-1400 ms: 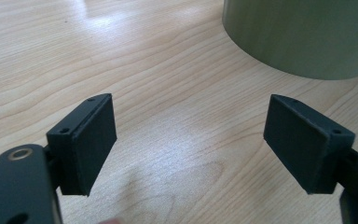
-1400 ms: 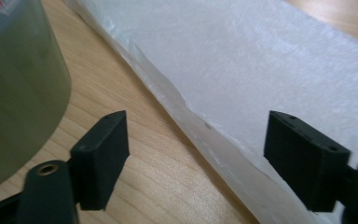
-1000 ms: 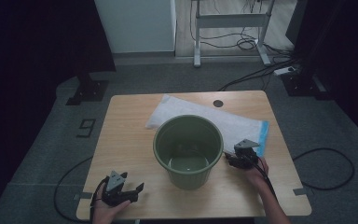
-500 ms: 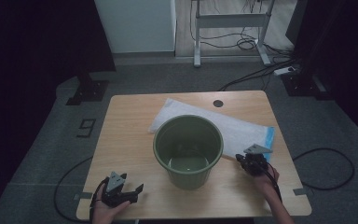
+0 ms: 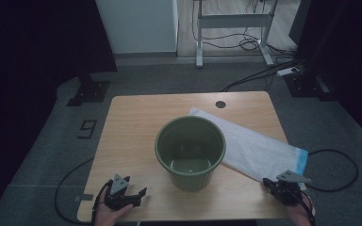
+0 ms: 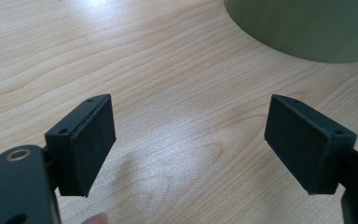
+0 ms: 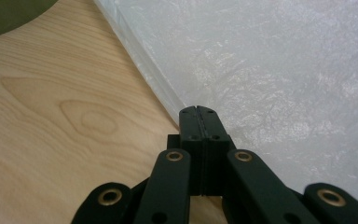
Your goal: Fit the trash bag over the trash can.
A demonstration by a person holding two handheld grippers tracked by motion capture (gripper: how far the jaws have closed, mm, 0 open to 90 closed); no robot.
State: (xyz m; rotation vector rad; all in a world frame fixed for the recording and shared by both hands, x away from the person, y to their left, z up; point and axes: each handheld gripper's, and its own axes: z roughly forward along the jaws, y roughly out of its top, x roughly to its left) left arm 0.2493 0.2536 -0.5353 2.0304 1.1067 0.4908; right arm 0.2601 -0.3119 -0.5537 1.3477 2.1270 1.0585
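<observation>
The right gripper [image 5: 283,189] has just closed its jaws, now pressed flat together with nothing between them, and has drawn back from the green bucket [image 5: 191,150] toward the near table edge. The white plastic bag [image 7: 279,70] lies directly ahead of its tips, ungrasped. The left gripper [image 6: 189,140] rests jaws apart, empty, bucket ahead.

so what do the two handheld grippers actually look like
Both are black. The left gripper has two flat rectangular jaw pads on linked arms with small screw holes and brass-coloured pivot rivets, and a grey three-cornered plate on top. The right gripper is built the same, with its own grey plate. A black cable trails from each to the floor.
</observation>
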